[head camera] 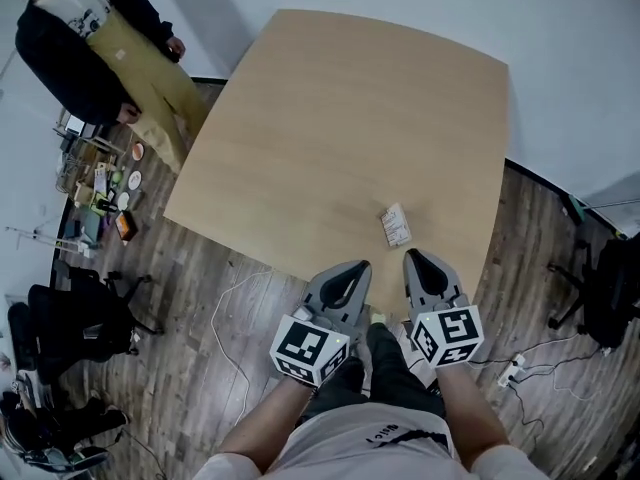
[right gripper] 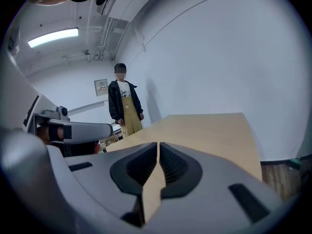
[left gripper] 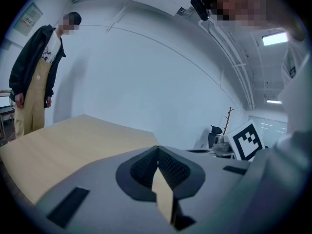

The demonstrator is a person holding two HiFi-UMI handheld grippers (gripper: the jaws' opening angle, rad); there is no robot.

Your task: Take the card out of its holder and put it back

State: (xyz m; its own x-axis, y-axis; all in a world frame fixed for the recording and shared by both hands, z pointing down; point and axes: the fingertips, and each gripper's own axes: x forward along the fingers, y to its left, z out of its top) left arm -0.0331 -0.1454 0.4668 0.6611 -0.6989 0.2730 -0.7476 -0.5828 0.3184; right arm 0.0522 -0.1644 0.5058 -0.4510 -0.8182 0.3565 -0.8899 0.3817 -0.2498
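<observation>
A small card in its holder [head camera: 396, 225] lies flat on the light wooden table [head camera: 340, 138], near the front edge. Both grippers hang just off that edge, below the card. My left gripper [head camera: 361, 266] is shut with nothing in it, its tip left of and short of the card. Shut and empty as well, my right gripper [head camera: 410, 255] points at the table edge a little right of the card. In the left gripper view the left gripper [left gripper: 157, 148] shows its jaws meeting at the tip, as does the right gripper [right gripper: 158, 144] in the right gripper view. Neither gripper view shows the card.
A person in a dark jacket and yellow overalls [head camera: 100, 48] stands at the table's far left corner. Boxes and small items [head camera: 105, 193] crowd the floor at left. A black office chair [head camera: 600, 288] stands at right, and a power strip [head camera: 510, 371] lies on the wood floor.
</observation>
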